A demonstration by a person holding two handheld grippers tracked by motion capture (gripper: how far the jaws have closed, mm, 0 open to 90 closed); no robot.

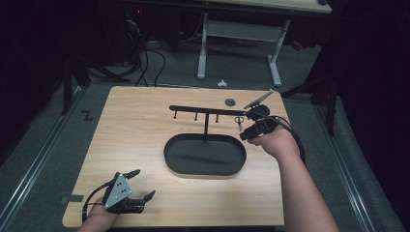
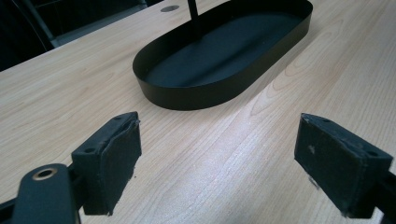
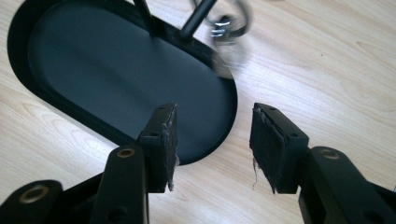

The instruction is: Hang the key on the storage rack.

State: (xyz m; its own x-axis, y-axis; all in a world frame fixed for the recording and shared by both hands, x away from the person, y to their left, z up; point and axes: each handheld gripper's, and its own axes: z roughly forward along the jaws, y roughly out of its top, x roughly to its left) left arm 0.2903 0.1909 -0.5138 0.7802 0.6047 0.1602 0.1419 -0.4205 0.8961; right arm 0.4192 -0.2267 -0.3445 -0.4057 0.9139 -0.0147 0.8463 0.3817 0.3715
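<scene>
A black oval tray [image 1: 203, 157] lies mid-table with a thin T-shaped stand [image 1: 205, 110] rising from it; small pegs hang under its bar. A metal key ring [image 1: 239, 121] hangs at the bar's right end, blurred in the right gripper view [image 3: 226, 23]. My right gripper [image 1: 245, 126] sits just right of that ring, jaws apart with nothing between them [image 3: 212, 140], above the tray's end [image 3: 116, 70]. My left gripper [image 1: 145, 182] rests near the table's front left corner, wide open and holding nothing [image 2: 217, 154], facing the tray [image 2: 224, 51].
A round grommet hole [image 1: 230, 102] sits in the wooden table behind the stand. The table's front edge runs just below my left hand. Beyond the table stands another desk's white frame [image 1: 239, 34], with cables and a small white object [image 1: 222, 83] on the floor.
</scene>
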